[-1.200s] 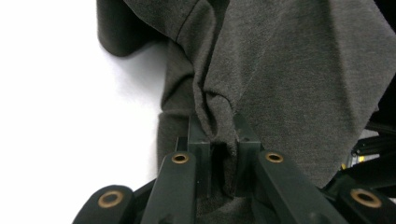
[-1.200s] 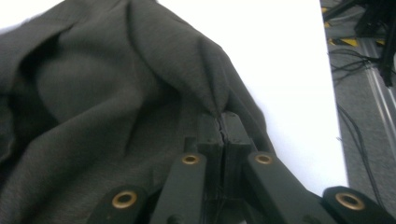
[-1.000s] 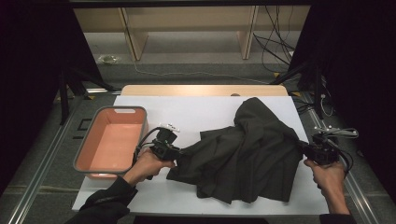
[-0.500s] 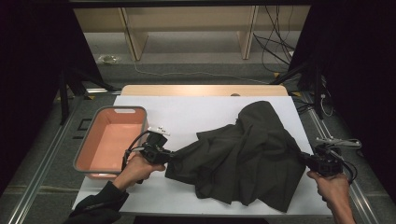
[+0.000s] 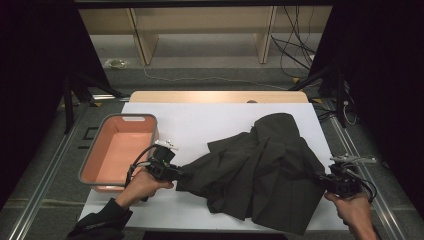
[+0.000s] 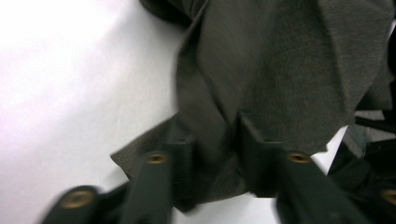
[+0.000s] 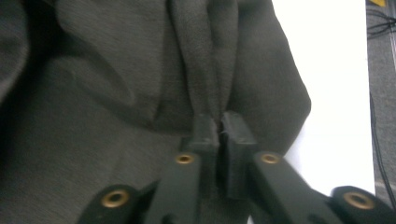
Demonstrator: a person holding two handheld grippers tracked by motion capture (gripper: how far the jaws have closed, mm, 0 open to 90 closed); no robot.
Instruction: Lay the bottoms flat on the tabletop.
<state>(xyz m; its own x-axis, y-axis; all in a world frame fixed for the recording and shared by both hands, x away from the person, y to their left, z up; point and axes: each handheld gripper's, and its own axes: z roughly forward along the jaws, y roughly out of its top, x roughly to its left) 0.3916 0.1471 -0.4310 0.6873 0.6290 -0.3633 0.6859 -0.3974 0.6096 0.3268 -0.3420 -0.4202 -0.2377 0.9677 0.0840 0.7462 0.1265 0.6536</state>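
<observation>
A dark grey garment (image 5: 260,170) lies crumpled and spread across the right half of the white table cover (image 5: 200,120). My left gripper (image 5: 179,172) is at the garment's left corner. In the left gripper view its jaws have just been opening, and my left gripper (image 6: 212,135) stands open with a flap of the cloth (image 6: 280,70) loose between them. My right gripper (image 5: 320,179) is at the garment's right edge. In the right gripper view its jaws have eased slightly, but my right gripper (image 7: 219,123) still pinches a narrow fold of the cloth (image 7: 116,93).
A grey tray with a salmon-pink inside (image 5: 92,160) stands at the table's left, just beyond my left hand. Wooden shelf legs and cables are on the floor behind the table. A metal rail runs along each side of the table.
Both hands have drawn back toward the near edge and down, and the garment has sunk lower and flatter on the table. The left jaws have parted around the cloth corner.
</observation>
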